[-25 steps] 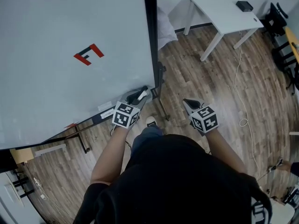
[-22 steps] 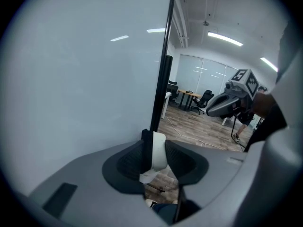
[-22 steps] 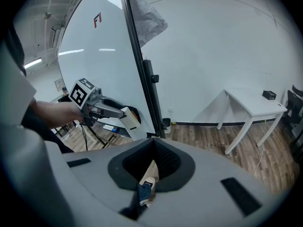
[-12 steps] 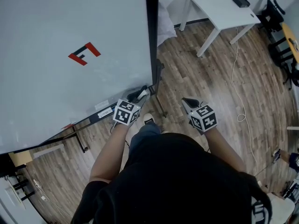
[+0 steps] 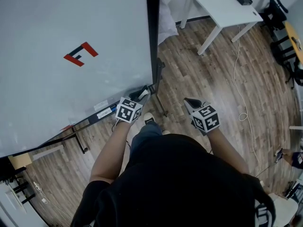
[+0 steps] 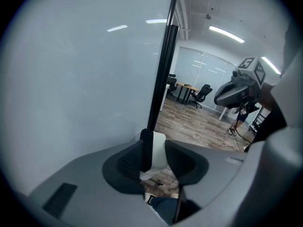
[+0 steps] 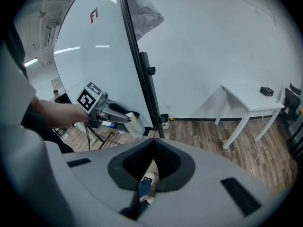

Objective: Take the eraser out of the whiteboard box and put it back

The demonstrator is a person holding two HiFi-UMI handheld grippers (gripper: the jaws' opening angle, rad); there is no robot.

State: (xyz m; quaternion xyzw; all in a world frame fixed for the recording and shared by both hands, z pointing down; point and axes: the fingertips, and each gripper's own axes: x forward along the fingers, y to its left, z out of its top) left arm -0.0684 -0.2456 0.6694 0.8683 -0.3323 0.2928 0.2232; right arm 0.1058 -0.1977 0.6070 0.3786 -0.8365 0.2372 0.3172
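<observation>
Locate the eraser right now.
In the left gripper view, the eraser is clamped in the left gripper, at the whiteboard's lower right corner beside its black frame.

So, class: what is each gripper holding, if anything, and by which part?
The left gripper holds the eraser, jaws pressed on its dark side and its white side, with its far end sticking out. The right gripper holds nothing, jaws together.
</observation>
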